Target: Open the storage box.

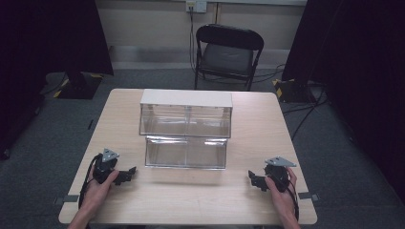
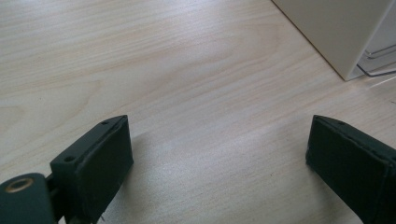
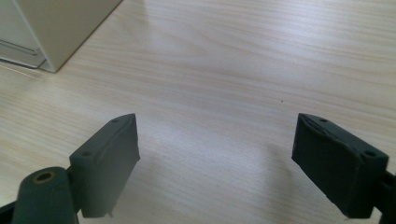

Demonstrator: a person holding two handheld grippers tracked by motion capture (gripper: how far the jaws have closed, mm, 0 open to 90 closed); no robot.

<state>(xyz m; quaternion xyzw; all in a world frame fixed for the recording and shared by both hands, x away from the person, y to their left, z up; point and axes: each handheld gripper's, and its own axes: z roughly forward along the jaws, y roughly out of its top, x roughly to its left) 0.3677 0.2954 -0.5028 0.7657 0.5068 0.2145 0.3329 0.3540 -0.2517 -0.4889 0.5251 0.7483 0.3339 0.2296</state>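
Observation:
A white cabinet (image 1: 186, 98) with clear drawers stands mid-table; its lower clear drawer (image 1: 186, 152) is pulled out toward me. My left gripper (image 1: 128, 173) rests near the front left of the table, held by a hand, open, with nothing between its jaws. My right gripper (image 1: 253, 178) sits at the front right, also open and empty. In the left gripper view the gripper (image 2: 217, 156) hovers over bare wood, the cabinet corner (image 2: 341, 32) at upper right. In the right gripper view the gripper (image 3: 217, 156) faces bare wood, the cabinet corner (image 3: 56, 28) at upper left.
The light wooden table (image 1: 191, 200) has bare wood in front of the drawer and at both sides. A black folding chair (image 1: 227, 55) stands behind the table. Dark curtains flank the room, and cables lie on the grey floor.

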